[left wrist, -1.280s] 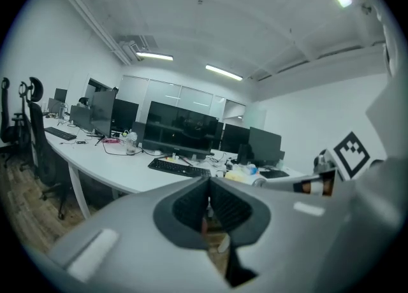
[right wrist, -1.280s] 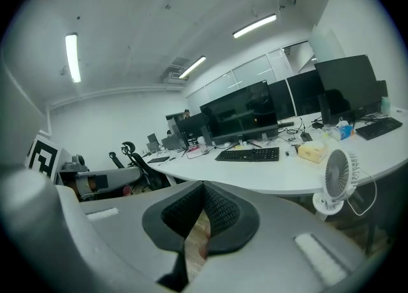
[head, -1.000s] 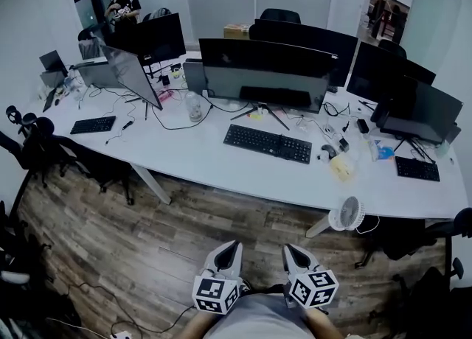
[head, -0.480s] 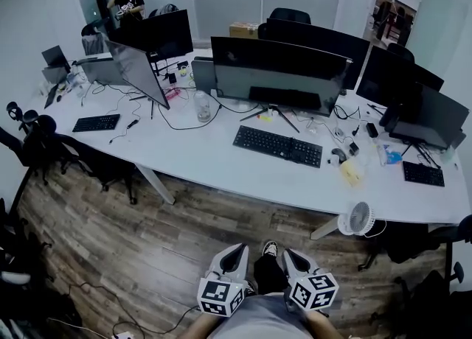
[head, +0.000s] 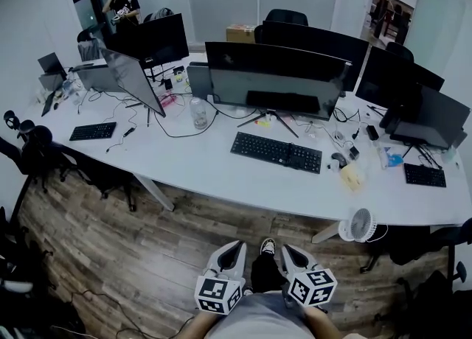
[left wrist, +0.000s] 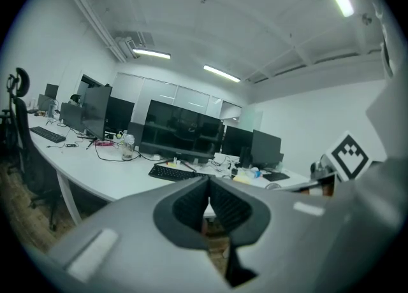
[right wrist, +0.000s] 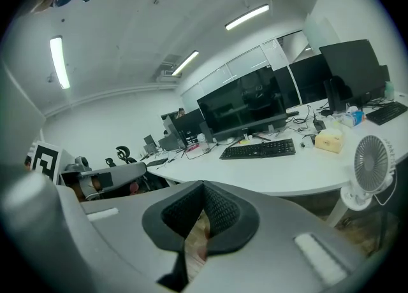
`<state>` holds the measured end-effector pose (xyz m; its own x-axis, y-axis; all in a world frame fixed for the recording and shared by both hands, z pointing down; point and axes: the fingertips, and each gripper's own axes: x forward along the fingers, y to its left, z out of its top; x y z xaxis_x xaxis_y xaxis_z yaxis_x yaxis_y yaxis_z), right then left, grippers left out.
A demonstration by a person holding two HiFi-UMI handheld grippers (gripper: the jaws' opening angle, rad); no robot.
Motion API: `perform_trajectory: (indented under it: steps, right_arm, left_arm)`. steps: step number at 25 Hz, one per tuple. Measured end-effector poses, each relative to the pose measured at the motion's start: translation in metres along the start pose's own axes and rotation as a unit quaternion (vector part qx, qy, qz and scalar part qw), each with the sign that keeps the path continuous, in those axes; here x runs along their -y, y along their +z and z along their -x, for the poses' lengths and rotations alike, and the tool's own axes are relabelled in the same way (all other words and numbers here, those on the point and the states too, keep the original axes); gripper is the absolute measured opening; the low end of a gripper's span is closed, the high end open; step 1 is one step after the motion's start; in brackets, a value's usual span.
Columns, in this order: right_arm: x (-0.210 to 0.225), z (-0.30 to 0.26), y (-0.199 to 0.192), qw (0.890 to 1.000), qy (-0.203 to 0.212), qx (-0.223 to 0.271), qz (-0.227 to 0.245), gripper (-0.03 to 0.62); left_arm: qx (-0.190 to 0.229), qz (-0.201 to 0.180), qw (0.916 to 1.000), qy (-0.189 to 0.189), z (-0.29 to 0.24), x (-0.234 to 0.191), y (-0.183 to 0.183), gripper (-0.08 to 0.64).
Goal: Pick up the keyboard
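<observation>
Grey top [head: 258, 324], dark trousers [head: 267, 275], dark shoe [head: 268, 246] with pale sole, left hand-held gripper [head: 236, 245] and right hand-held gripper [head: 286, 249] with pale grey tapered shells, black ribbed pads [left wrist: 190, 207], black-and-white marker cubes [head: 216, 295].

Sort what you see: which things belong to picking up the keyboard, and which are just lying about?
Belongs to the job:
central keyboard; left hand-held gripper; right hand-held gripper, both shut and empty.

Just lying about:
fan; bottle; monitor; far-left keyboard.

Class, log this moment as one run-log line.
stage: pre-grasp | left gripper: shut, empty | right gripper: shut, empty | centre keyboard: on desk, untouched
</observation>
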<state>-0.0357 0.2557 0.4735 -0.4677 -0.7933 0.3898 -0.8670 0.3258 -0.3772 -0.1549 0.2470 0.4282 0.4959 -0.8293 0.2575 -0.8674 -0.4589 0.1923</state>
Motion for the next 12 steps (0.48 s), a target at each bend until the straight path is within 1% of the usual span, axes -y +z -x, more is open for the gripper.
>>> perform_trajectory:
  steps: [12]
  right_arm:
    - [0.044,-0.057,0.04,1.0,-0.002,0.003,-0.011,0.0]
  left_arm:
    - [0.0,-0.001,1.0,0.004,-0.073,-0.025,0.025,0.0]
